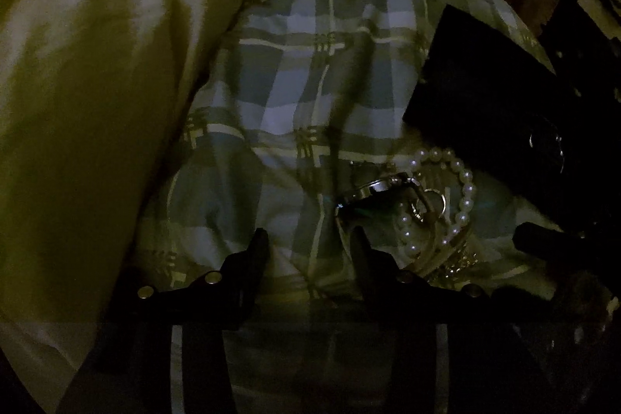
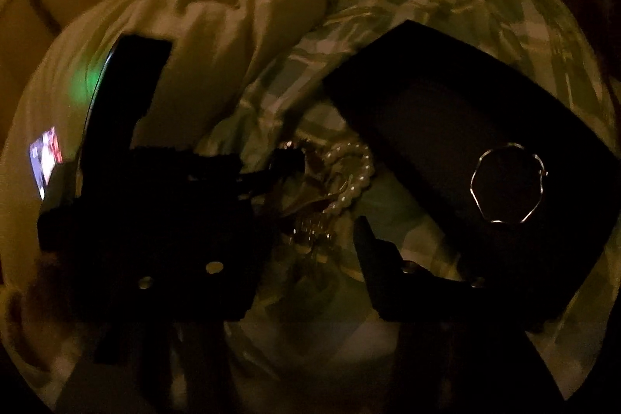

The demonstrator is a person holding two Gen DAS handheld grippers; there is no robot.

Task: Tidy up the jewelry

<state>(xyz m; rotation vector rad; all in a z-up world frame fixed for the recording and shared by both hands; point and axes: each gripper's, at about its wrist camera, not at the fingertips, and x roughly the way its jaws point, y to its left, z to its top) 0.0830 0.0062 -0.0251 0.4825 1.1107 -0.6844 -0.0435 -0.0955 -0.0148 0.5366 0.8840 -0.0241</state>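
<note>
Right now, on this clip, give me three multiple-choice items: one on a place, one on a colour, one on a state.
1. Where does the thin wire hoop lie?
A. in the black tray
B. on the plaid sheet
C. in a gripper

2. What colour are the beads of the pearl string?
A. red
B. white
C. blue

3. How does the left gripper stand?
A. shut on the pearls
B. shut on the tray
C. open, holding nothing

Answers: 1 A, the hoop rests on the tray's dark floor; 2 B, the beads shine white; 3 C, plaid cloth shows between its fingers.
</note>
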